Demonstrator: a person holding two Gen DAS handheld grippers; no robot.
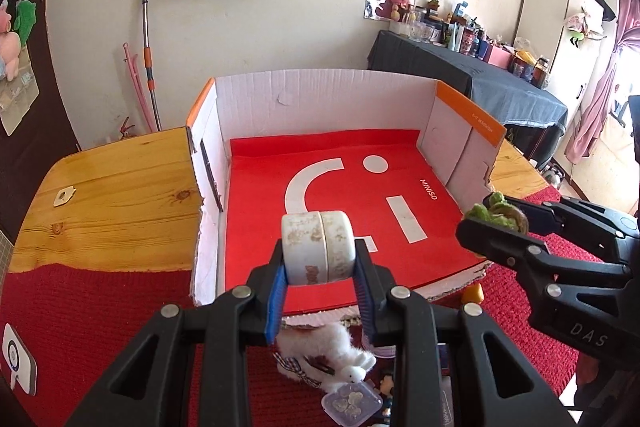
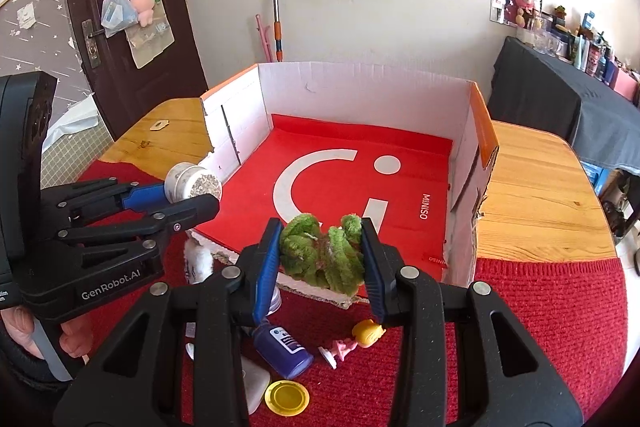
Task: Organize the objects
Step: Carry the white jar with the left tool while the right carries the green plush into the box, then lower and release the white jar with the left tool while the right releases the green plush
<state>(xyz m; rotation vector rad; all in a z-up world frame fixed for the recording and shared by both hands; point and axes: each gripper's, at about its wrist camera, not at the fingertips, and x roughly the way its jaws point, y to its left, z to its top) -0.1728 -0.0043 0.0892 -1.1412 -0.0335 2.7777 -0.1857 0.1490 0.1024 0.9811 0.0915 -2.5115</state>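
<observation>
The left tool (image 1: pixel 320 269) is clamped on a white round jar (image 1: pixel 318 247), held on its side between the blue pads above the near edge of the open cardboard box (image 1: pixel 320 87). The right tool (image 2: pixel 320 251) grips a fuzzy green toy (image 2: pixel 322 253) at about the same height, just over the box's near rim, towards its right half. Both things hang in the air, not yet set on the red box floor (image 1: pixel 360 147).

To do this step well, I would carry each tool further in over the floor, keeping them well apart so the black arms do not knock together, then lower before letting go. The jar lies on its curved side and will likely roll, so it should go down low, near the left wall. The soft toy can simply be released close to the floor on the right.

Small things still lie on the red cloth (image 2: pixel 540 307) of the worktop, among them a yellow lid (image 2: pixel 287 392) and a blue bottle (image 2: pixel 282 349).
</observation>
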